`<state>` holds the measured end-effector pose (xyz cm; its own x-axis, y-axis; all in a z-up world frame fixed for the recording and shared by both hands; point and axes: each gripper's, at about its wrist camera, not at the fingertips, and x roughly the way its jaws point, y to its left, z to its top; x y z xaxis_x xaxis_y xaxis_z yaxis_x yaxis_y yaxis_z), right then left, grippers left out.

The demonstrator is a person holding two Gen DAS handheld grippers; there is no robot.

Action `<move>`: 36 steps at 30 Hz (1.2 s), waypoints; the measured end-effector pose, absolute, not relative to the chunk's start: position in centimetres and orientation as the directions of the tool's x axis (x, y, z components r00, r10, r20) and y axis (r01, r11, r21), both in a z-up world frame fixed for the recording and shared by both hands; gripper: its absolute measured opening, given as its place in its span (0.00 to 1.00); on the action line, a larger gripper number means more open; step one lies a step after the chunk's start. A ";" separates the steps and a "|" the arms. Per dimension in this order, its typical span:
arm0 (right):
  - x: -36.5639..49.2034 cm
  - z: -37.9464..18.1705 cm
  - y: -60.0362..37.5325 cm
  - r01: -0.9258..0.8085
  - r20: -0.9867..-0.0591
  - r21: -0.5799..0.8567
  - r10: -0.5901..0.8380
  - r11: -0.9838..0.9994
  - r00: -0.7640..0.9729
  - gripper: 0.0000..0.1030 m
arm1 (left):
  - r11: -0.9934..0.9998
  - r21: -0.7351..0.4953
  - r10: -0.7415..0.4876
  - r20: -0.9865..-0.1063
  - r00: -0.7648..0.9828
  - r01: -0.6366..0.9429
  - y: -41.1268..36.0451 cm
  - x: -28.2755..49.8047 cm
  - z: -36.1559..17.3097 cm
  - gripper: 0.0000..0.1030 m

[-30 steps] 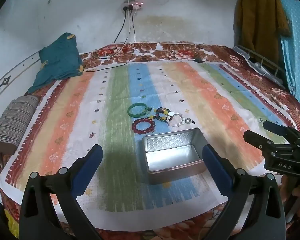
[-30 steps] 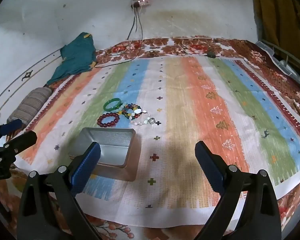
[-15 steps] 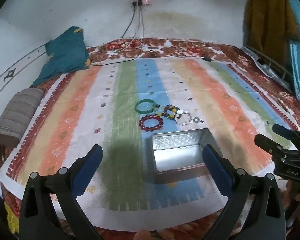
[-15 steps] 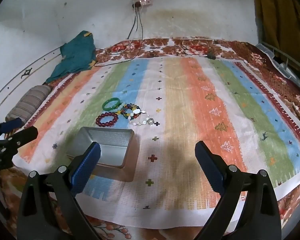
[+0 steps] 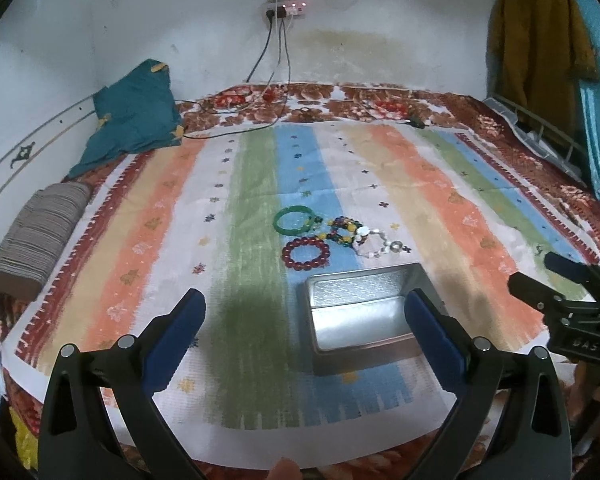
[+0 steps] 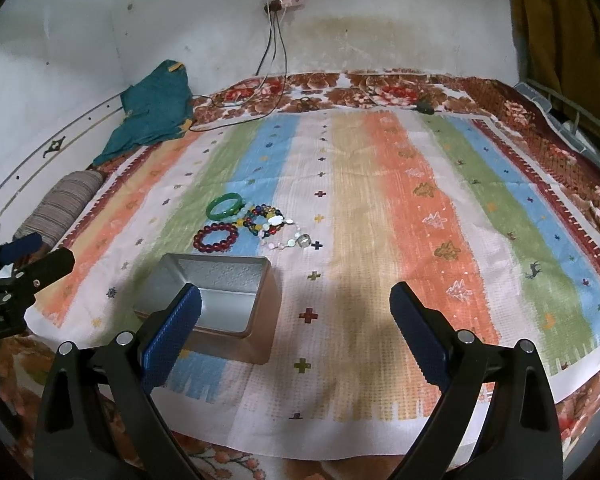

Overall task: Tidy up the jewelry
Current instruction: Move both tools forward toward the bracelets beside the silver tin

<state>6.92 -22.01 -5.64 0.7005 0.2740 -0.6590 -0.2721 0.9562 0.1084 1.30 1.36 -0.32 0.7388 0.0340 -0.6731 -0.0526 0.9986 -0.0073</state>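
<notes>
A striped cloth (image 5: 400, 168) covers a bed with a floral sheet (image 5: 380, 98). Far ahead of the gripper, a power strip (image 5: 286, 10) hangs on the wall, cables trailing down. Ahead and left lie teal fabric (image 5: 134, 118) and a grey folded cloth (image 5: 40, 236); ahead right hangs a mustard garment (image 5: 536, 36).

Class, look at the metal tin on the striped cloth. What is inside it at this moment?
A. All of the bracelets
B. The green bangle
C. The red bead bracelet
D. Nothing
D. The metal tin shows only its bare shiny floor, while the red bead bracelet, the green bangle and the other bracelets lie on the striped cloth beyond it.
</notes>
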 end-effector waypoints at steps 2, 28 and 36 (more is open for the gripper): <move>7.1 -5.6 -22.0 -0.266 -0.658 0.105 0.268 0.958 0.704 0.93 | 0.998 -0.010 0.037 -0.681 0.732 -0.060 1.5 1.6 -0.5 0.95; 12.1 -4.6 -19.6 -0.304 -0.654 0.039 0.254 0.952 0.712 0.93 | 0.993 0.019 0.093 -0.708 0.700 -0.113 3.1 8.4 0.5 0.95; 13.9 -4.6 -19.5 -0.293 -0.663 0.059 0.256 0.954 0.703 0.93 | 0.993 0.010 0.089 -0.719 0.690 -0.119 3.3 10.3 0.4 0.95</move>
<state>13.86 -19.53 -4.58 0.7032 0.2565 -0.6631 -0.2929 0.9544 0.0586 10.28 3.33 0.40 0.6896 0.0893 -0.7187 -0.1185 0.9929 0.0097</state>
